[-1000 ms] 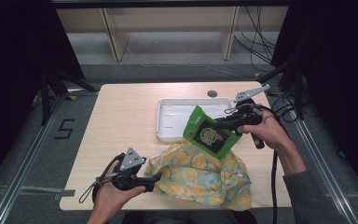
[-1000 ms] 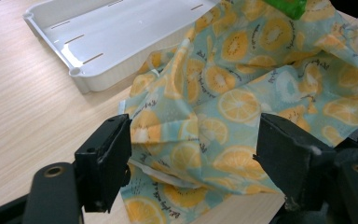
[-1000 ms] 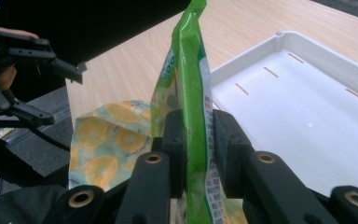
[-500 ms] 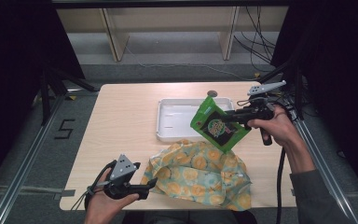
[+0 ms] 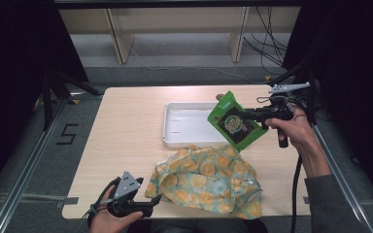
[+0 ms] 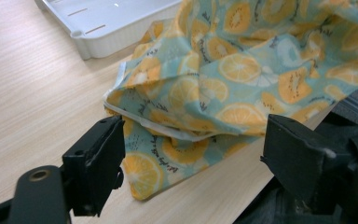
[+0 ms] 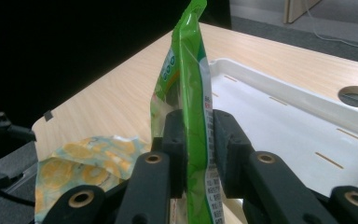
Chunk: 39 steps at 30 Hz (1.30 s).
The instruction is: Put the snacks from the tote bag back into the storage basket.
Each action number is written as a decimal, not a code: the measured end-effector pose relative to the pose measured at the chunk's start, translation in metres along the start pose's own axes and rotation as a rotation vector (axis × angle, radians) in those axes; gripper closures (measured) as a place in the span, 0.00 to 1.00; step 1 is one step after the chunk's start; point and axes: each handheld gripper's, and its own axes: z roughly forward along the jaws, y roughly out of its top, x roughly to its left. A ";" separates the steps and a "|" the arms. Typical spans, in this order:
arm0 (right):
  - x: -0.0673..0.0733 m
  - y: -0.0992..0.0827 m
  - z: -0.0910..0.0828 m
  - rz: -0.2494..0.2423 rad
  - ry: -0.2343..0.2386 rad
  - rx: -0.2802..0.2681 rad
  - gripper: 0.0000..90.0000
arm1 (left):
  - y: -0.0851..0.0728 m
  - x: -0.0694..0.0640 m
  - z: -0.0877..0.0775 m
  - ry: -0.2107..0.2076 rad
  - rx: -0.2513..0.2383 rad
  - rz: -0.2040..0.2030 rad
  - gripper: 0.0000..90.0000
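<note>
Now | green pouch (image 7: 191, 88) clamped upright between right gripper (image 7: 198, 140) jaws | above tray (image 7: 303, 126)

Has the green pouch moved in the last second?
Yes. The right gripper, shut on the green pouch, has carried it up and toward the table's far right, from the cloth's edge to the tray's right end.

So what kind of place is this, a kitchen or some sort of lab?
Most likely a lab or recording studio, not a kitchen: a bare wooden table ringed by dark curtains, loose cables on the floor behind, and a person working with handheld grippers, the right gripper holding a green pouch.
</note>
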 end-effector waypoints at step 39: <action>-0.014 0.045 0.063 0.043 -0.350 0.102 0.85 | -0.017 0.005 0.003 0.038 0.088 0.027 0.22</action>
